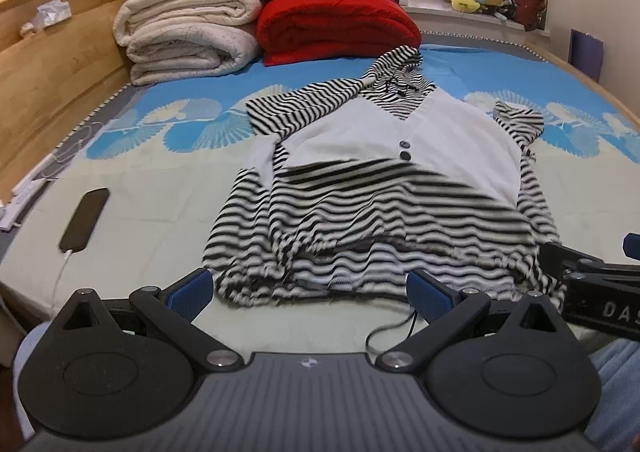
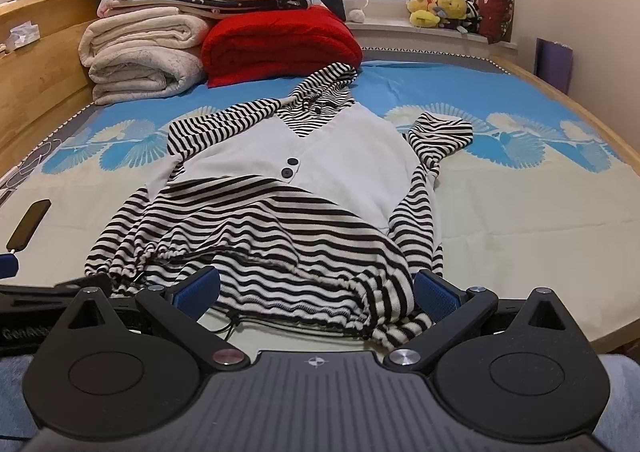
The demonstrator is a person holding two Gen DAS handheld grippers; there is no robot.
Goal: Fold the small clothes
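A small black-and-white striped hooded top with a white front panel and two dark buttons [image 1: 372, 179] [image 2: 304, 187] lies on the bed, its hood pointing away and its hem bunched toward me. My left gripper [image 1: 310, 290] is open, its blue pads either side of the hem's left part. My right gripper [image 2: 318, 290] is open around the hem's right part, the cloth lying between the pads. The right gripper's body shows at the right edge of the left wrist view [image 1: 592, 276].
Folded white blankets [image 1: 188, 35] and a red quilt [image 1: 336, 27] are stacked at the head of the bed. A dark phone on a cable [image 1: 84, 217] lies left of the garment. Wooden bed frame [image 1: 48, 63] at left; plush toys [image 2: 440, 9] on the windowsill.
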